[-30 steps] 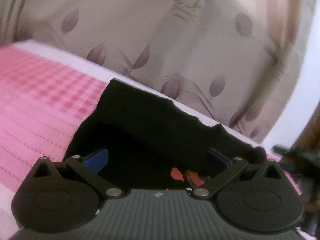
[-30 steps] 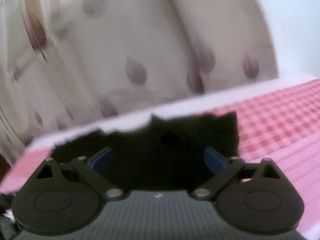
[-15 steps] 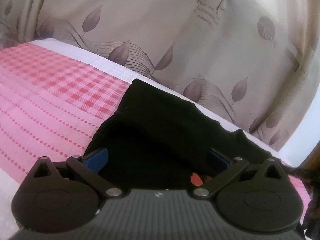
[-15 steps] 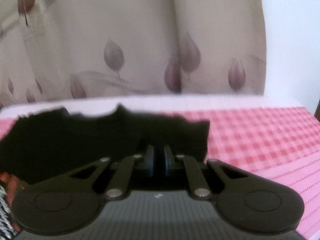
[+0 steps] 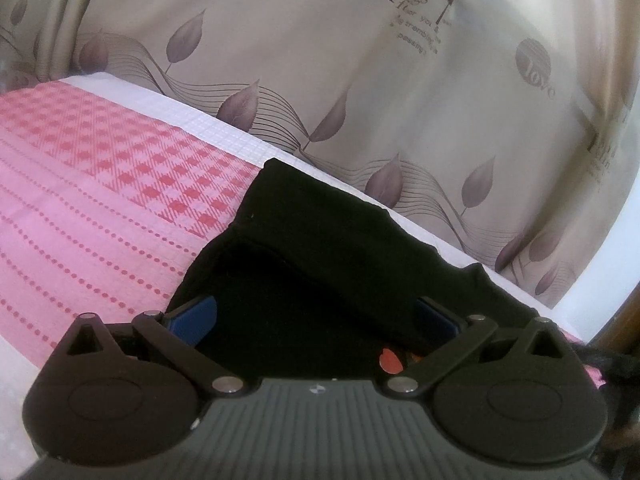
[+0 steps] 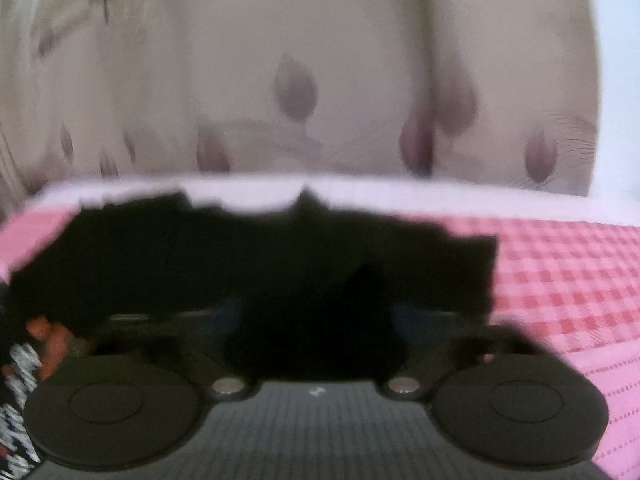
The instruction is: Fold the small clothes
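Lying on the pink bed (image 5: pixel 100 200) by the curtain (image 5: pixel 320 60) is a black cloth (image 5: pixel 340 248). Left gripper (image 5: pixel 316 320) is wide open over it. Right gripper (image 6: pixel 316 320) is opening, with cloth between its jaws.

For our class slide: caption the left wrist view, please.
Open left gripper over a black garment on a pink bedspread.

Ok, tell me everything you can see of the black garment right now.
The black garment is a small, soft, matte piece of cloth lying on the pink checked cover, its far edge reaching the white border by the curtain. It is partly folded: a thick band lies across the rest, and a red-orange print peeks out near the left gripper. Both open grippers straddle it; the right gripper, blurred, is opening.
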`<control>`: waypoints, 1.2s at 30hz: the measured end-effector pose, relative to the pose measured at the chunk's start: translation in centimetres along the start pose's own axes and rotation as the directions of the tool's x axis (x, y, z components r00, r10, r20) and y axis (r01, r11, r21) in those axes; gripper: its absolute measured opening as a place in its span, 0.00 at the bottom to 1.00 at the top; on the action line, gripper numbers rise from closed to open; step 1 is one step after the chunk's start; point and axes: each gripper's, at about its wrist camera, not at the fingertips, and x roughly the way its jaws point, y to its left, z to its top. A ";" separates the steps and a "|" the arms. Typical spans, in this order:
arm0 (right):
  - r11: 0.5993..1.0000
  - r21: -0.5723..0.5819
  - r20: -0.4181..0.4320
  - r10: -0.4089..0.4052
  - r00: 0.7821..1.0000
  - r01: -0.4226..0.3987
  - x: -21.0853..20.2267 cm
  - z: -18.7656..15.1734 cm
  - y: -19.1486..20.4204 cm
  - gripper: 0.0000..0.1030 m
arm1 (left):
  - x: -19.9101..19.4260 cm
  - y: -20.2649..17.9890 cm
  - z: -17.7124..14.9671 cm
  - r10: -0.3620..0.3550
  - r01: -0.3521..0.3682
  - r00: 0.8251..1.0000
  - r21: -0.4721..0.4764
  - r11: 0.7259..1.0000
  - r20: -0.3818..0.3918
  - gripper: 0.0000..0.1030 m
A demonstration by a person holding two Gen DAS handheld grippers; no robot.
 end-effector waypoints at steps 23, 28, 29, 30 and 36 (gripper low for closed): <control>0.988 0.144 0.168 -0.082 0.982 0.058 -4.8 -0.1 -2.6 0.17 | 0.0 -0.1 0.0 0.002 -0.002 1.000 -0.008 1.000 -0.001 1.00; 0.995 0.059 -0.025 -0.074 0.997 0.076 0.5 -0.8 -1.6 0.17 | 0.0 -0.1 0.0 0.011 -0.011 1.000 0.004 1.000 -0.005 1.00; 0.994 0.084 0.017 -0.067 0.998 0.065 0.3 -1.2 -2.0 0.17 | 0.0 -0.2 0.0 0.015 -0.015 1.000 0.009 1.000 -0.006 1.00; 0.993 0.102 0.004 -0.056 0.998 0.055 0.3 -1.1 -2.3 0.17 | 0.1 -0.3 0.0 0.019 -0.019 1.000 0.016 1.000 -0.007 1.00; 0.983 0.178 0.021 -0.039 0.999 0.035 -3.7 -1.6 -2.1 0.59 | 0.1 -0.4 -0.1 0.032 -0.032 0.999 0.033 0.999 -0.010 1.00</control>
